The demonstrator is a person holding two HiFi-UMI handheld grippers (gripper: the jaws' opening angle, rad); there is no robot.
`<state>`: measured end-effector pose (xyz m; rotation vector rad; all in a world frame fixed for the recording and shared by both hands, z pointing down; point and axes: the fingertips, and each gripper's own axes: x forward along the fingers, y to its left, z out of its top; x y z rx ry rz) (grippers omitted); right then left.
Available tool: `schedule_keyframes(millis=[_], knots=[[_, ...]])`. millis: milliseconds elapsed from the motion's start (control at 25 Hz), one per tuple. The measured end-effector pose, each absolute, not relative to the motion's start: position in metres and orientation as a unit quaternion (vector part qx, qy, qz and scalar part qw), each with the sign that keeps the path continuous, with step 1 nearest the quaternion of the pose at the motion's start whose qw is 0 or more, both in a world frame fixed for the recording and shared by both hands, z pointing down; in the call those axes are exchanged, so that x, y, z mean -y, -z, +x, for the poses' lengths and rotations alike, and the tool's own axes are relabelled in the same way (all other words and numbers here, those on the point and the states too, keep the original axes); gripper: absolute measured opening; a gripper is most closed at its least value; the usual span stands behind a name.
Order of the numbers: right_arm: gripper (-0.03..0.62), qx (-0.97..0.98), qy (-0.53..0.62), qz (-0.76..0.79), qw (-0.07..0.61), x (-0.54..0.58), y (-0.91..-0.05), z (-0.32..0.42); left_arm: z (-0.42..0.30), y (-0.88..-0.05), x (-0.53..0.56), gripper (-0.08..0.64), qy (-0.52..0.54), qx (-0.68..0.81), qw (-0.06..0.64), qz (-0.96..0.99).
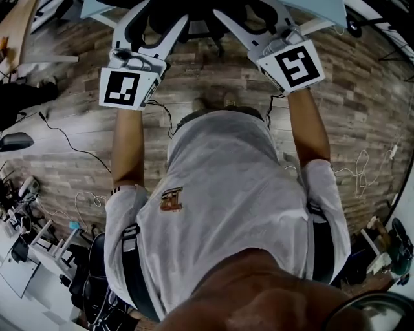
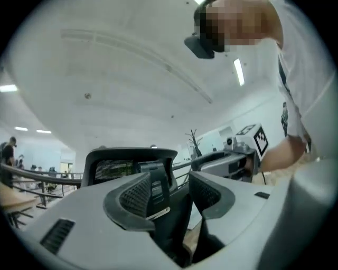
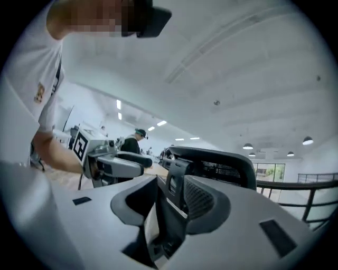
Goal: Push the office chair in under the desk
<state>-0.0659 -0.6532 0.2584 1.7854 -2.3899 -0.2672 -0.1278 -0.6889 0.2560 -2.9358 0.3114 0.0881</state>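
Head view: left gripper (image 1: 152, 21) and right gripper (image 1: 253, 18) are reaching the office chair (image 1: 194, 27) at twelve o'clock. Their spread fingers (image 2: 138, 194) are straddling its frame (image 2: 157, 185).

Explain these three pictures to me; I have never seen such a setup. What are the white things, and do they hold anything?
No robot here: a person holds a two-jaw gripper in each hand. The head view looks down from the person's head onto a wood-look floor with loose cables; the black-and-white squares are marker cubes on the grippers. The other two pictures come from cameras riding on the left gripper and the right gripper, looking along their jaws. Each has a black bar from the back of the office chair between its jaws; whether they press on it I cannot tell.
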Motion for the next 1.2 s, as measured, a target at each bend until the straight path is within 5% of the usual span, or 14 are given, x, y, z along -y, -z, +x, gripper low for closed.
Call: schedule_keyframes(millis=[240,440,1200], knots=[[0.067,0.811,0.054,0.581,-0.030,0.635,-0.255,-0.081,-0.131,-0.247,0.667,0.118,-0.073,-0.107,0.037,-0.991],[0.043,0.813,0.036,0.578,-0.063,0.631,-0.265,-0.082,-0.124,-0.259,0.660,0.034,-0.073,-0.120,0.018,-0.990],[0.034,0.826,0.030,0.559,-0.065,0.625,-0.274,-0.097,-0.119,-0.267,0.645,0.020,-0.070,-0.115,0.025,-0.991]])
